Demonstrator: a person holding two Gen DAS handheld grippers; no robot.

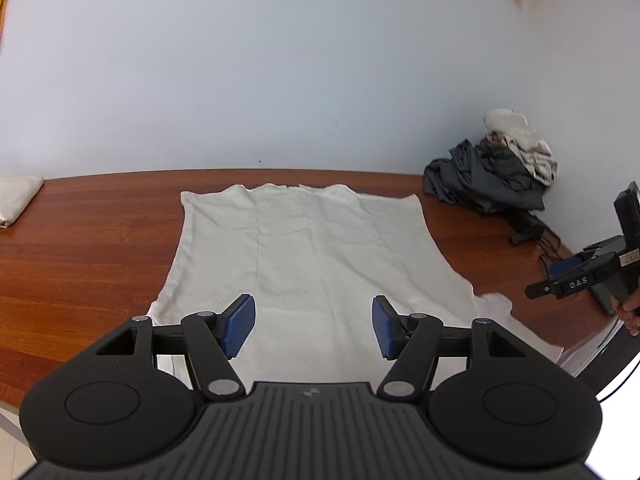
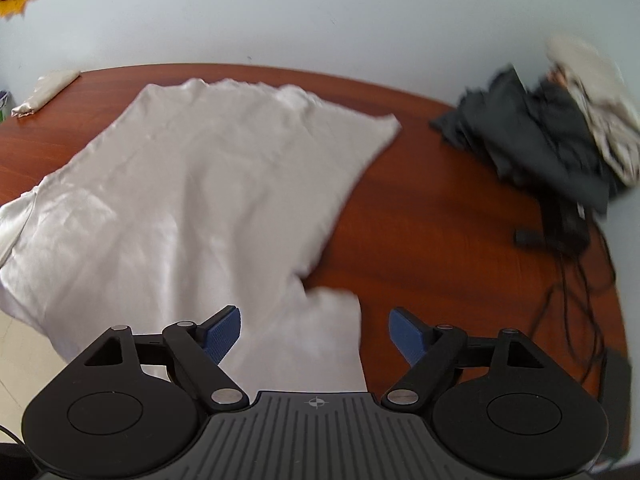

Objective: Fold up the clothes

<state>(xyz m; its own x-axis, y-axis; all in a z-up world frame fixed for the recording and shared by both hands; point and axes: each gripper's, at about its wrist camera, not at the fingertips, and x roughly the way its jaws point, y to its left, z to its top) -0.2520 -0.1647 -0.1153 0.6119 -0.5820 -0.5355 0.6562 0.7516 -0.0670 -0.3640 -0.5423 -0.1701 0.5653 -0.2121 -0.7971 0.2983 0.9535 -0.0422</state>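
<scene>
A white T-shirt (image 1: 308, 256) lies spread flat on the brown wooden table (image 1: 80, 248), its hem at the far side and a sleeve (image 1: 516, 324) at the near right. My left gripper (image 1: 314, 326) is open and empty above the shirt's near part. My right gripper (image 2: 316, 334) is open and empty above that sleeve (image 2: 320, 320); it also shows in the left wrist view (image 1: 576, 276) at the right edge. The shirt fills the left of the right wrist view (image 2: 192, 184), which is blurred.
A heap of dark grey and cream clothes (image 1: 496, 164) lies at the table's far right corner, also in the right wrist view (image 2: 560, 128). A folded cream cloth (image 1: 16, 200) sits at the far left. Black cables (image 2: 576, 264) trail by the right edge.
</scene>
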